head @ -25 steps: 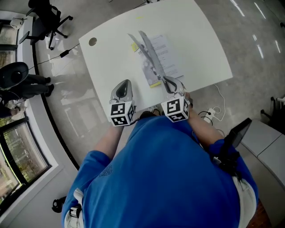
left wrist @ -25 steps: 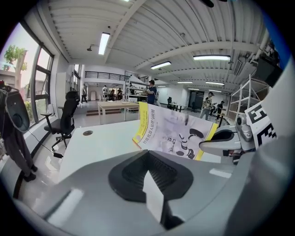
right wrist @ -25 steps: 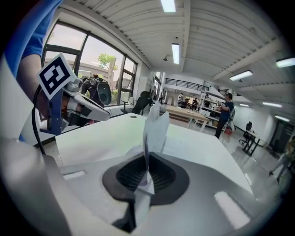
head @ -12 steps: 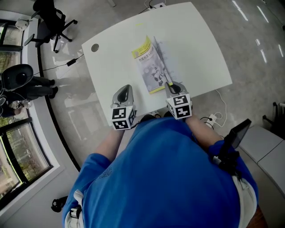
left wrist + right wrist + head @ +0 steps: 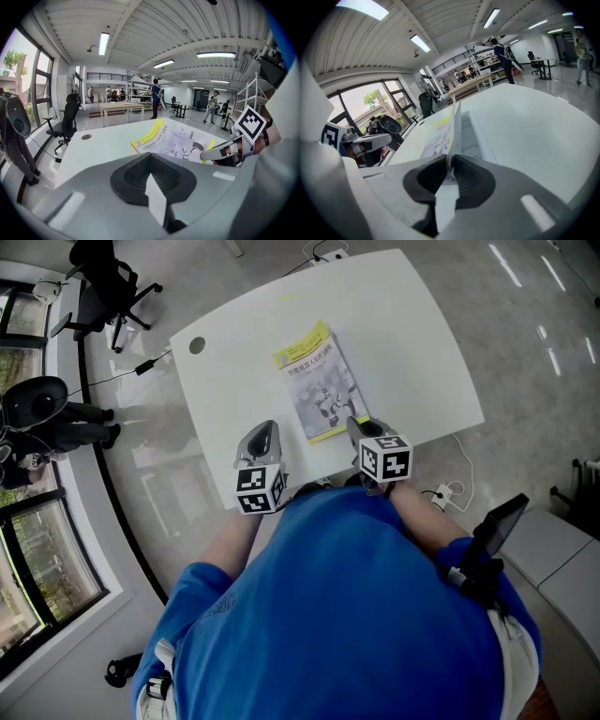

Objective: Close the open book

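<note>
Paperback book (image 5: 321, 381) lies on the white counter (image 5: 412, 324), spine to the left, nearly shut. The right gripper (image 5: 361, 432) is at its near right corner, pinching the edge of the front cover (image 5: 454, 126), which sits just above the pages. Its jaws have just been opening. The left gripper (image 5: 262, 439) is closed, empty, and well apart to the left. Assessment: light, floppy, glossy cover that is likely to slip or crease, so grip it at the free edge.

Wearing a bright blue short-sleeved shirt (image 5: 347, 615), faint dark lettering showing on one sleeve. Bearing left tool (image 5: 267, 426) and right tool (image 5: 352, 424): grey moulded shells, dark ribbed jaw recesses, cubes (image 5: 258, 487) carrying black-and-white square markers.
</note>
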